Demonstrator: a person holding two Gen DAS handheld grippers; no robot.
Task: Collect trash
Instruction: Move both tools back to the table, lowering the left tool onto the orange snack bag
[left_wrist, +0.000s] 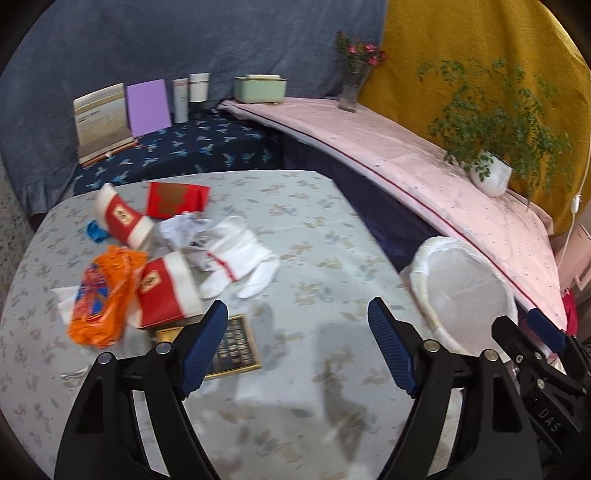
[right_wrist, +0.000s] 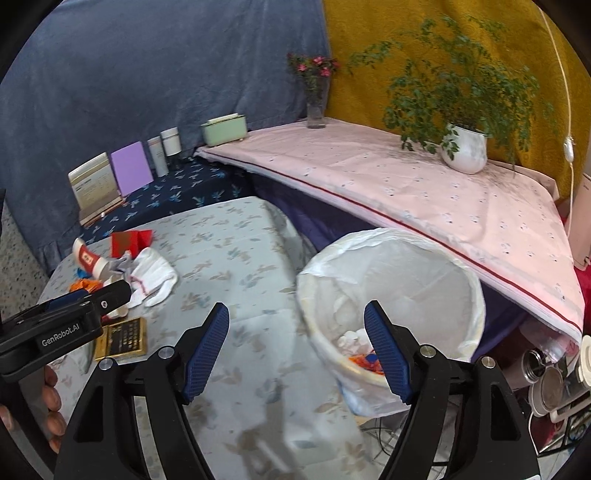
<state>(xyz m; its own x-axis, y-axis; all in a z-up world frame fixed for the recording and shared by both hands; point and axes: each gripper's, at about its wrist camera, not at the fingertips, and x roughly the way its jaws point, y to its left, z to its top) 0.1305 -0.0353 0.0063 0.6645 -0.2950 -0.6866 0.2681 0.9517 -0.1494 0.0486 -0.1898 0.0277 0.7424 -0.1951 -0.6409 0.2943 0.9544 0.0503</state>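
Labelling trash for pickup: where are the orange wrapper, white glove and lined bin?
orange wrapper (left_wrist: 101, 295), left wrist view, crumpled middle
white glove (left_wrist: 240, 254), left wrist view, palm
lined bin (right_wrist: 476, 295), right wrist view, right rim

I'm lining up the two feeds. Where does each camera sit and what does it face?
Left wrist: on the left gripper, facing the trash pile on the table; jaws open, right gripper at the edge.
Right wrist: on the right gripper, facing the bin; left gripper and fingers show.
Shared: table, pile, bin, shelf.
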